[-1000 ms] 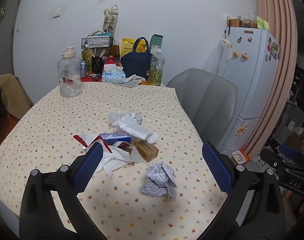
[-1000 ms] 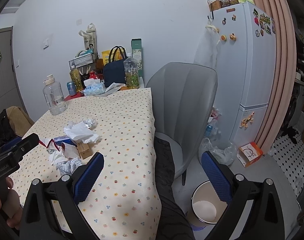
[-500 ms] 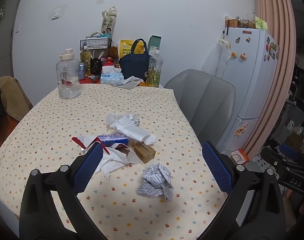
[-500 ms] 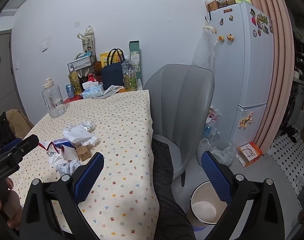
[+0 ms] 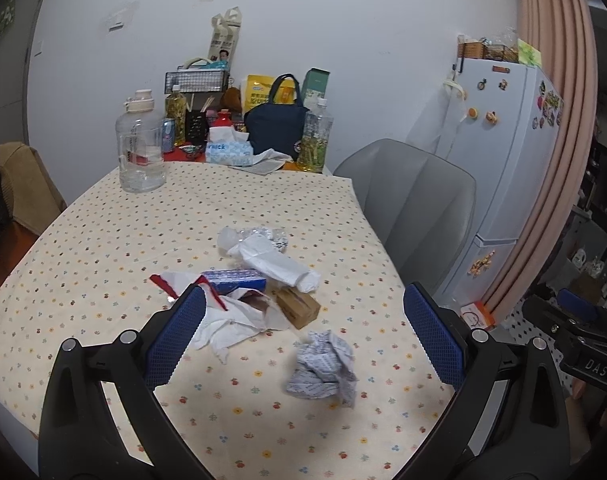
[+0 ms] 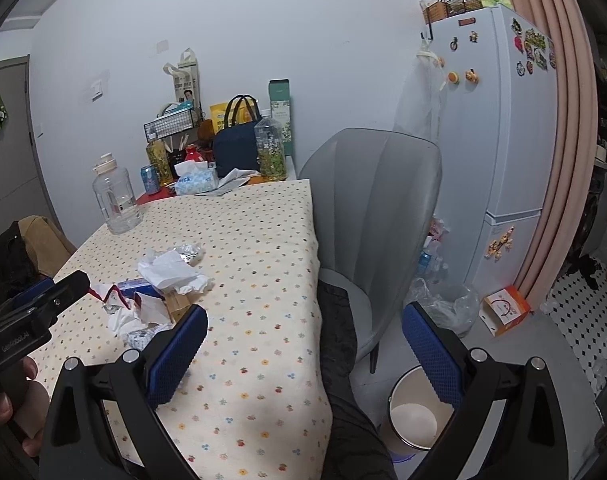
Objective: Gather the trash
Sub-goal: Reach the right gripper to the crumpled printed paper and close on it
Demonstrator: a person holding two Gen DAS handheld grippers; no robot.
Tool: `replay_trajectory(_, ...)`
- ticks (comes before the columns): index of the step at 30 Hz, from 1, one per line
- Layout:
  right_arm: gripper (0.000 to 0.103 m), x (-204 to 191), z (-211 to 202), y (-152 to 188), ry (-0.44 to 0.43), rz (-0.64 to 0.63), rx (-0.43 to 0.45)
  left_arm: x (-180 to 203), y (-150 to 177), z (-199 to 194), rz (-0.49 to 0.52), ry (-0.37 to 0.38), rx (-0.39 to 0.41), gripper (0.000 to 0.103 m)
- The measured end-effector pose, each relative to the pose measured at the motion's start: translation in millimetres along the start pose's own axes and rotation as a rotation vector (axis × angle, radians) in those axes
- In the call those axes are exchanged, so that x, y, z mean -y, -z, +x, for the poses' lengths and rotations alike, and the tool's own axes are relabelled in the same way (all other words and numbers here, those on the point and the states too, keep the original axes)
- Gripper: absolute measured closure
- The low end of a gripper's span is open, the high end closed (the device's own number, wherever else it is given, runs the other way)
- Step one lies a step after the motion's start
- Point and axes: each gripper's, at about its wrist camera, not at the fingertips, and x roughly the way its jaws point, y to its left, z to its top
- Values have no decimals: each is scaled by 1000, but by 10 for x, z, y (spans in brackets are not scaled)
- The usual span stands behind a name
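A heap of trash lies mid-table: a crumpled printed paper ball (image 5: 323, 364), a small brown carton (image 5: 297, 307), a blue box (image 5: 234, 279), white torn wrappers with red edges (image 5: 223, 320), a white crumpled bag (image 5: 271, 260) and foil (image 5: 269, 236). My left gripper (image 5: 303, 336) hovers open above the near table edge, the paper ball between its fingers' line of sight. My right gripper (image 6: 303, 352) is open over the table's right edge, with the same heap (image 6: 159, 284) to its left. A white bin (image 6: 413, 416) stands on the floor below.
A flowered tablecloth (image 5: 103, 240) covers the table. At the far end stand a water jug (image 5: 139, 152), bottles, a tissue box (image 5: 228, 151) and a navy bag (image 5: 275, 128). A grey chair (image 6: 375, 208), a fridge (image 6: 499, 140) and a lined bin (image 6: 447, 304) are to the right.
Both grippers have drifted slightly; the heap sits a little lower and further left in the left wrist view. Nothing was grasped.
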Motion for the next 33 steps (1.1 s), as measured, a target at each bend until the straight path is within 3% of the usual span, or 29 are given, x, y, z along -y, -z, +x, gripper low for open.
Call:
replay_trajectory(6, 8, -265, 155, -38, -108, -33, -37, -373, -37, 22, -73, -48, -11, 5)
replay_trajectory(18, 8, -808, 467, 99, -214, -66, -146, -1027, 125, 70, -175, -111, -68, 5)
replay_trajectory(27, 8, -1138, 823, 338, -255, -101, -245, -1371, 315, 283, -255, -99, -136, 24)
replay_trajectory(33, 8, -1252, 1115, 456, -276, -113, -292, -1405, 277, 476, -234, -85, -134, 30)
